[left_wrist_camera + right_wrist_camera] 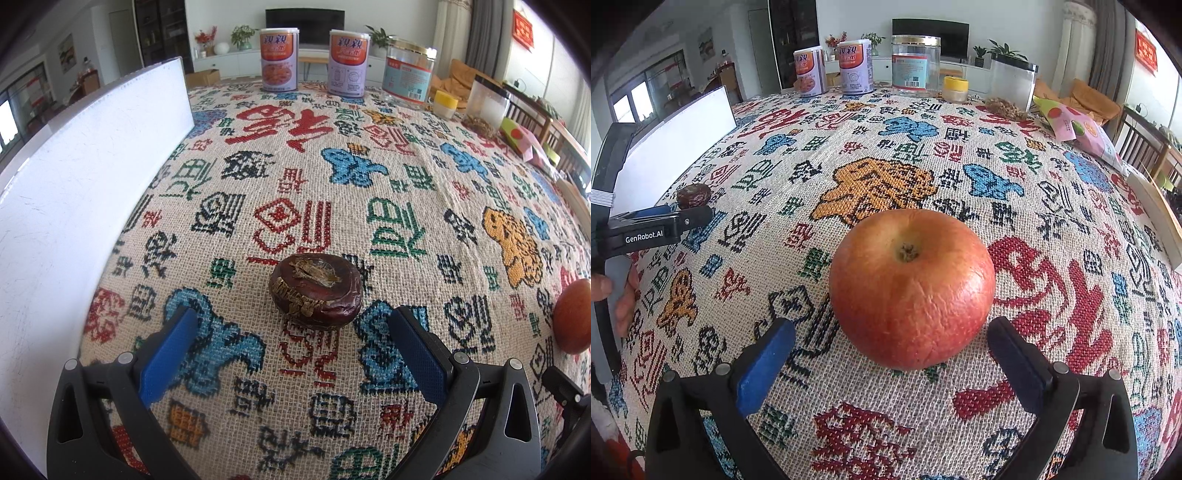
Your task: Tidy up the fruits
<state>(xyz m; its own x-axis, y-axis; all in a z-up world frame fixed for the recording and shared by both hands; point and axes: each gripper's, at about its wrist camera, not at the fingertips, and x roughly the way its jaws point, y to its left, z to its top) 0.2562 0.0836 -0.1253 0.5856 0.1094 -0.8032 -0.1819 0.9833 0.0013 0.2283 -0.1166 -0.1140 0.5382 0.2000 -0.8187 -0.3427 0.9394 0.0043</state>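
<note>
Fruits are lined up for me: a wrinkled dark brown fruit [315, 291] sits on the patterned tablecloth [406, 192] just ahead of my left gripper [291, 325], whose blue-padded fingers [168, 356] stand wide apart with nothing between them. On the other side, a red apple [911, 288] rests stem-end up on the same cloth, right in front of my right gripper [892, 338], also spread wide and gripping nothing. Two cans [833, 66] and a clear jar [915, 64] line the far edge, a white board [74, 177] standing at left.
</note>
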